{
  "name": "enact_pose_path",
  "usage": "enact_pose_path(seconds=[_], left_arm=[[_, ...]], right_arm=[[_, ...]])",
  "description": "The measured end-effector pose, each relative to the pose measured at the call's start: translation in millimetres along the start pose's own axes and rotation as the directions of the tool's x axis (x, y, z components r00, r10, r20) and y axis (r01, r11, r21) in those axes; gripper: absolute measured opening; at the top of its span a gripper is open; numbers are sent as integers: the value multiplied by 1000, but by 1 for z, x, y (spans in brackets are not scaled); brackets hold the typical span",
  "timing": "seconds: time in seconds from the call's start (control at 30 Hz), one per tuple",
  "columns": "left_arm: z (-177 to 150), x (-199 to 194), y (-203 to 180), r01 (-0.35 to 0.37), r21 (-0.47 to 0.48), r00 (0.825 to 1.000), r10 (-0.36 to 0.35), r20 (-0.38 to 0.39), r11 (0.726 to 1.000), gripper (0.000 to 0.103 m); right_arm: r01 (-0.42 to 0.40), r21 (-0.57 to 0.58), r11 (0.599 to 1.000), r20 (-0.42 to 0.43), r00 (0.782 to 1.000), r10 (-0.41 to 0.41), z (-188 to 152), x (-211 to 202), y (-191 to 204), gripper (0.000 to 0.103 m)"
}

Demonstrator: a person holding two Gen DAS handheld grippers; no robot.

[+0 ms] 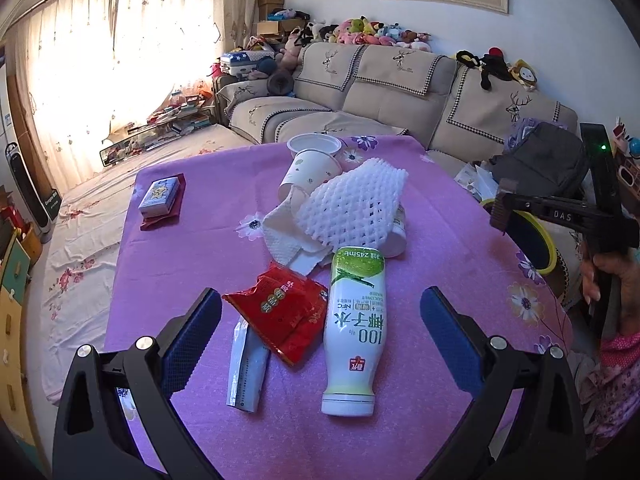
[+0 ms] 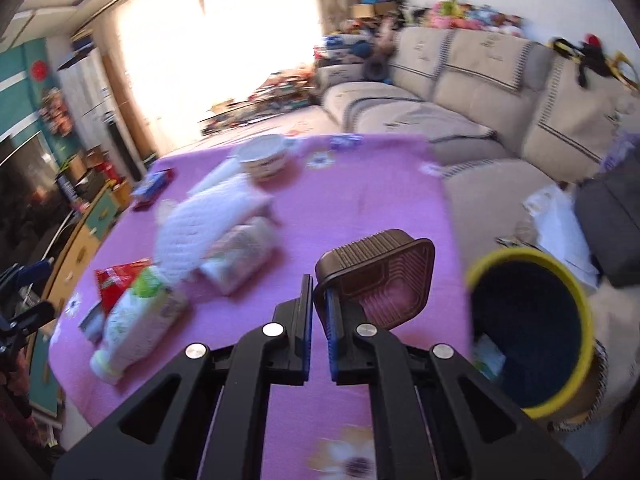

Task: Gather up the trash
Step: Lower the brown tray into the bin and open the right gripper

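Note:
My left gripper (image 1: 320, 312) is open and empty, its jaws either side of a white coconut-water bottle (image 1: 354, 328) and a red snack wrapper (image 1: 286, 312) on the purple tablecloth (image 1: 224, 184). A white foam net (image 1: 356, 208), paper cups (image 1: 310, 170) and a silver sachet (image 1: 246, 372) lie there too. My right gripper (image 2: 319, 292) is shut on the rim of a brown plastic tray (image 2: 384, 276), held above the table near the yellow-rimmed bin (image 2: 532, 332). It shows in the left wrist view (image 1: 500, 210) over the bin (image 1: 532, 240).
A card box (image 1: 160, 196) on a red sleeve sits at the table's far left. A beige sofa (image 1: 360, 96) stands behind the table, with a grey bag (image 1: 548, 160) on it at the right. The table edge drops off by the bin.

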State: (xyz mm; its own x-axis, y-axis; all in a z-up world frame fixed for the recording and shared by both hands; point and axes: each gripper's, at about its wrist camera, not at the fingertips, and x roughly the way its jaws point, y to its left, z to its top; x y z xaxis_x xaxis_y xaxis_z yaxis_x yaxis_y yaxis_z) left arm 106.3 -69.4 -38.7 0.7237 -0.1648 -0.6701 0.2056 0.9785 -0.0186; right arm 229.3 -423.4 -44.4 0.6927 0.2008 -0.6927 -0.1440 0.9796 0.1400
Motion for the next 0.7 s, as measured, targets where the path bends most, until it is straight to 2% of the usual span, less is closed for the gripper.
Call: enact_pose_path(seconds=[0.13, 0.27, 0.33, 0.47, 0.63, 0.7], left_arm=[[-2, 5, -5, 7, 8, 1000, -7, -10, 1000, 98], [-2, 10, -13, 11, 20, 1000, -11, -21, 1000, 98], [-2, 13, -18, 14, 27, 1000, -13, -25, 1000, 98], [-2, 17, -23, 16, 37, 999, -15, -37, 999, 98], [-2, 22, -27, 19, 46, 999, -16, -50, 999, 98], [-2, 24, -28, 20, 48, 998, -18, -55, 999, 98]], right_arm=[[133, 117, 984, -66, 990, -126, -10, 11, -76, 6], [223, 168, 960, -183, 964, -192, -23, 43, -132, 6], [243, 186, 952, -236, 952, -197, -32, 60, -155, 6], [277, 200, 940, -302, 930, -210, -44, 85, -181, 6], [307, 196, 932, -358, 907, -223, -48, 103, -193, 7], [328, 192, 925, -366, 898, -243, -48, 104, -193, 12]])
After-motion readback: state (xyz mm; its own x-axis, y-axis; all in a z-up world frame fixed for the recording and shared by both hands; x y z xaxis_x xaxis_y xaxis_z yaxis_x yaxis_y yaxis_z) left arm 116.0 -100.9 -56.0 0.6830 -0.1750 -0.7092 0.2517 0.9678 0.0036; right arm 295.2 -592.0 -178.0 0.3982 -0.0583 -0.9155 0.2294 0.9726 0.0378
